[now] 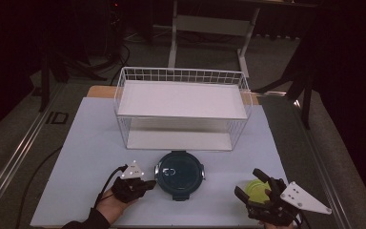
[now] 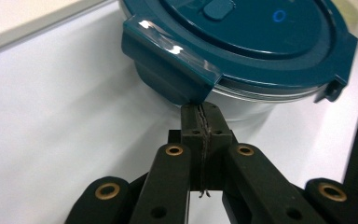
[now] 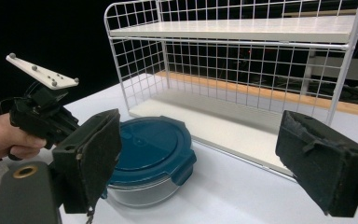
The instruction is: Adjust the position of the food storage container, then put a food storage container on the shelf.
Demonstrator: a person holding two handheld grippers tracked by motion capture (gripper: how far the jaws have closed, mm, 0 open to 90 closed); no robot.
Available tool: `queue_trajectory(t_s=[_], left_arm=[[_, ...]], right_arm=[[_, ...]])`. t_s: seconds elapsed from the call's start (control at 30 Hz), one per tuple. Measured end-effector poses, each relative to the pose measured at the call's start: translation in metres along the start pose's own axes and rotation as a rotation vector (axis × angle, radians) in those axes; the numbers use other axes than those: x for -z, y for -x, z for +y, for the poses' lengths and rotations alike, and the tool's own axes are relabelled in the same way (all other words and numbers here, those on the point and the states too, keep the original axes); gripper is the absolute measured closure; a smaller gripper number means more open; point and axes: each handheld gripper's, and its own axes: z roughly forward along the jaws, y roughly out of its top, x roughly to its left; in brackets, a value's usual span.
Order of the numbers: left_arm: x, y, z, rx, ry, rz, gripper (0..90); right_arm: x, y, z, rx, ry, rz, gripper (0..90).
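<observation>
On the pale table [image 1: 76, 157], just in front of the white wire shelf rack [image 1: 181, 107], sits a round glass container with a teal clip-on lid [image 1: 179, 173]. The left gripper [image 1: 145, 185] has its jaws pressed together, empty, tips just below a lid clasp [image 2: 168, 51]. The right gripper [image 1: 253, 183] holds its jaws wide apart, nothing between them, a yellow-green object [image 1: 255, 189] beneath.

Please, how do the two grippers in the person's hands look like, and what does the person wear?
Both the left gripper and the right gripper are black, each with a pale three-cornered plate on top that carries small studs. Brass-coloured rivets sit in the jaw arms. A black cable trails from the left one. The sleeve is dark.
</observation>
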Motion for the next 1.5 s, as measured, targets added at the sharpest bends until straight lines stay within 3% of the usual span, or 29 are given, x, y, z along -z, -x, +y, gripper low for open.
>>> queue_trajectory(t_s=[0.1, 0.37, 0.53, 0.6, 0.73, 0.87, 0.93, 1.0, 1.07, 1.13, 1.33, 1.43, 1.5], left_arm=[[-0.001, -0.002, 0.001, 0.012, 0.001, -0.005, 89.0], [0.006, -0.001, 0.0, -0.002, -0.006, -0.03, 88.6], [0.025, -0.001, 0.0, 0.0, 0.036, -0.045, 80.7], [0.032, 0.001, 0.002, -0.019, 0.068, -0.069, 78.1], [0.044, 0.003, 0.006, -0.031, 0.121, -0.102, 66.2], [0.052, 0.006, 0.009, -0.038, 0.158, -0.149, 40.3], [0.054, 0.007, 0.01, -0.062, 0.157, -0.173, 24.7], [0.055, 0.009, 0.012, -0.075, 0.163, -0.173, 12.3], [0.056, 0.008, 0.014, -0.056, 0.166, -0.178, 1.9], [0.059, 0.007, 0.017, -0.025, 0.184, -0.189, 0.1], [0.07, 0.01, 0.032, -0.032, 0.221, -0.198, 0.1], [0.074, 0.01, 0.043, -0.034, 0.234, -0.197, 0.1], [0.075, 0.008, 0.05, -0.026, 0.237, -0.209, 0.1]], right_arm=[[0.0, 0.0, 0.0, 0.0, -0.003, 0.001, 13.9], [-0.001, -0.001, -0.001, 0.005, -0.009, 0.001, 13.9], [-0.003, -0.005, -0.001, 0.016, -0.015, 0.008, 13.8], [-0.003, -0.007, -0.001, 0.018, -0.015, 0.016, 13.7], [-0.005, -0.008, -0.002, 0.016, -0.021, 0.04, 13.1], [-0.008, -0.009, -0.002, 0.019, -0.028, 0.04, 12.5], [-0.009, -0.009, 0.0, 0.02, -0.038, 0.042, 10.9], [-0.01, -0.009, 0.002, 0.029, -0.041, 0.025, 10.7], [-0.01, -0.01, 0.004, 0.027, -0.032, 0.018, 10.6], [-0.01, -0.01, 0.007, 0.031, -0.025, 0.01, 10.6], [-0.01, -0.014, 0.017, 0.054, -0.01, 0.017, 14.3], [-0.017, -0.013, 0.021, -0.017, -0.047, 0.07, 14.2], [-0.022, -0.013, 0.024, -0.026, -0.098, 0.059, 14.3]])
